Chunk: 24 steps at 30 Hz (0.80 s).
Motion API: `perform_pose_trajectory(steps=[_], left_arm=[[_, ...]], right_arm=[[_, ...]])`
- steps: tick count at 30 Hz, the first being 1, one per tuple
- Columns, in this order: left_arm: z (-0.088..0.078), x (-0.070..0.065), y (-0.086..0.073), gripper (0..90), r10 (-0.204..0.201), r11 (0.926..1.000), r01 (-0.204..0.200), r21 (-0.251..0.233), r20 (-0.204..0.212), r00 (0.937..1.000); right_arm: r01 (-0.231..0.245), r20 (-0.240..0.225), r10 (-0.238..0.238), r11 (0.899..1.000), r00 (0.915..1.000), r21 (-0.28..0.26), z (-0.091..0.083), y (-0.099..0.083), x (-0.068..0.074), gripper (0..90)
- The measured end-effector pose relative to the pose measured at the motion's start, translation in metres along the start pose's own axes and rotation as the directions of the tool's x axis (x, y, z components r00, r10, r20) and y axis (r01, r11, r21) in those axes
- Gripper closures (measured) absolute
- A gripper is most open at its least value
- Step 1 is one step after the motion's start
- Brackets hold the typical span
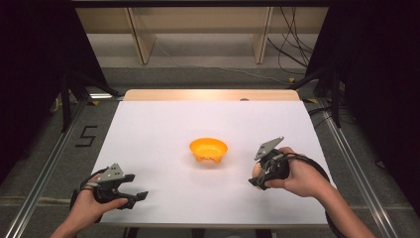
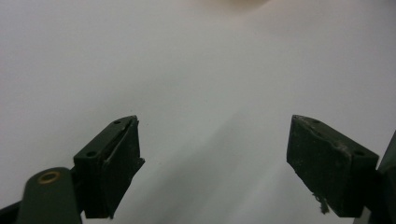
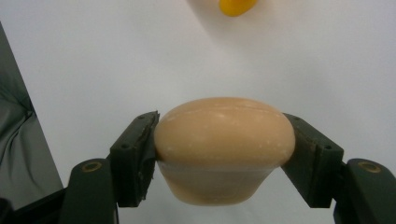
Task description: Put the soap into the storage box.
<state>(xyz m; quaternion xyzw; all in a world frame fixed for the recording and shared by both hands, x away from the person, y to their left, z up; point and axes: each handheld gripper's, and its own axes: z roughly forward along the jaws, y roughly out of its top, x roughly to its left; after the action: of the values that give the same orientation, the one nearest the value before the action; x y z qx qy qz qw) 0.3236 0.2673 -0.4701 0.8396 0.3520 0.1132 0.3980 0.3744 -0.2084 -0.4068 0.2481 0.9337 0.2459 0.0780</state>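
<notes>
right gripper view: our right gripper pinches the tan bun-shaped piece across its widest part, smooth, probably rigid and slippery, near the orange bowl; left gripper gapes empty.

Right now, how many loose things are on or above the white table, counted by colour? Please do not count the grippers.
Orange: 1, the bowl, standing on the white table.
Tan: 1, a rounded bun-shaped object, pinched between the right gripper fingers.
Total: 2.
</notes>
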Motion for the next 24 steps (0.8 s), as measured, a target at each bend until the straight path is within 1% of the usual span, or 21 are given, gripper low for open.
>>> perform_pose_trajectory(steps=[1,2,3,4,5,6,8,10,11,12,13,14,15,16,17,18,19,20,22,23,24], left_arm=[[-0.0002,0.0002,0.0,17.2,0.002,1.0,-0.002,0.001,0.0,1.0],[-0.0002,0.0001,0.0,17.2,0.001,1.0,-0.001,0.001,0.001,1.0],[-0.0001,0.0002,0.0,17.2,-0.001,1.0,0.001,0.001,0.0,1.0],[-0.0001,0.0002,0.0,17.2,-0.001,1.0,0.001,0.001,0.0,1.0],[-0.0001,0.0002,0.0,17.2,-0.001,1.0,0.001,0.001,0.0,1.0],[-0.0002,0.0,0.0001,17.3,-0.002,1.0,0.002,-0.001,-0.001,1.0],[-0.0002,-0.0001,0.0001,17.2,-0.005,1.0,0.005,-0.004,0.0,1.0],[-0.0004,-0.0001,0.0001,17.2,-0.005,1.0,0.005,-0.005,0.002,1.0],[-0.0003,-0.0001,0.0001,17.2,-0.006,1.0,0.006,-0.005,-0.001,1.0],[-0.0004,-0.0002,0.0001,17.2,-0.006,1.0,0.006,-0.005,0.003,1.0],[-0.0004,-0.0002,0.0001,17.2,-0.006,1.0,0.006,-0.005,0.003,1.0],[0.0002,-0.0011,-0.0004,17.2,-0.026,0.9996,0.026,-0.005,-0.001,0.9996],[0.0002,-0.0011,-0.0004,17.2,-0.026,0.9996,0.026,-0.005,-0.001,0.9996],[-0.0001,-0.0006,-0.0003,17.2,-0.02,0.9998,0.02,0.0,0.0,0.9998],[0.0002,-0.0009,-0.0004,17.2,-0.025,0.9997,0.025,-0.003,-0.002,0.9997],[0.0001,-0.0008,-0.0004,17.2,-0.024,0.9997,0.024,-0.003,-0.001,0.9997],[-0.0001,-0.0008,-0.0003,17.2,-0.021,0.9998,0.021,-0.003,-0.001,0.9998],[-0.0006,-0.0001,0.0,17.2,-0.006,1.0,0.006,-0.005,0.003,1.0],[-0.0006,-0.0002,0.0,17.2,-0.008,0.9999,0.008,-0.007,0.007,0.9999],[0.0,-0.0009,-0.0001,17.2,-0.017,0.9997,0.017,-0.015,0.008,0.9998],[-0.0005,0.0001,0.0,17.2,-0.006,1.0,0.006,-0.005,0.003,1.0]], right_arm=[[-0.017,0.006,0.017,1.0,0.9998,-0.003,-0.0005,0.0001,0.0002,33.8],[-0.025,0.015,0.026,0.999,0.9995,-0.04,-0.0003,-0.0002,-0.0013,33.8],[-0.021,0.022,0.023,0.998,0.9995,-0.054,-0.0007,-0.0002,-0.0024,33.8],[-0.058,0.021,0.059,0.996,0.998,-0.063,-0.0004,-0.0003,-0.0009,33.8],[-0.061,0.015,0.062,0.996,0.9979,-0.064,-0.0012,0.0,-0.0009,33.8],[-0.03,0.022,0.033,0.995,0.9992,-0.096,0.0007,-0.0001,-0.0035,33.8],[-0.041,0.025,0.044,0.995,0.9987,-0.096,0.0,-0.0001,-0.0032,33.8],[-0.045,0.018,0.048,0.994,0.9987,-0.104,-0.0007,0.0007,-0.0037,33.8],[-0.067,0.02,0.07,0.99,0.9974,-0.121,-0.0007,0.0002,-0.0032,33.8],[-0.076,0.033,0.081,0.988,0.9962,-0.136,-0.0011,0.0001,-0.0018,33.8],[-0.076,0.033,0.081,0.988,0.9962,-0.136,-0.0011,0.0001,-0.0018,33.8],[-0.052,0.04,0.06,0.985,0.9974,-0.166,0.0,0.0001,-0.0015,33.8],[-0.052,0.04,0.06,0.985,0.9974,-0.166,0.0,0.0001,-0.0015,33.8],[-0.044,0.039,0.053,0.979,0.9978,-0.201,0.0004,0.001,-0.0017,33.8],[-0.039,0.046,0.05,0.976,0.9977,-0.215,0.0003,0.0014,-0.0019,33.8],[-0.041,0.051,0.054,0.974,0.9973,-0.222,-0.0006,0.0017,-0.0023,33.8],[-0.054,0.047,0.065,0.975,0.9968,-0.214,-0.0014,0.0021,-0.0021,33.8],[-0.05,0.067,0.068,0.968,0.9954,-0.244,-0.0003,0.0021,-0.0018,33.8],[-0.056,0.062,0.074,0.968,0.9953,-0.244,-0.0002,0.0024,-0.0018,33.8],[-0.068,0.063,0.088,0.959,0.9941,-0.276,0.0007,0.0027,-0.001,33.8],[-0.063,0.06,0.083,0.96,0.9948,-0.271,0.0001,0.003,-0.0019,33.8]])
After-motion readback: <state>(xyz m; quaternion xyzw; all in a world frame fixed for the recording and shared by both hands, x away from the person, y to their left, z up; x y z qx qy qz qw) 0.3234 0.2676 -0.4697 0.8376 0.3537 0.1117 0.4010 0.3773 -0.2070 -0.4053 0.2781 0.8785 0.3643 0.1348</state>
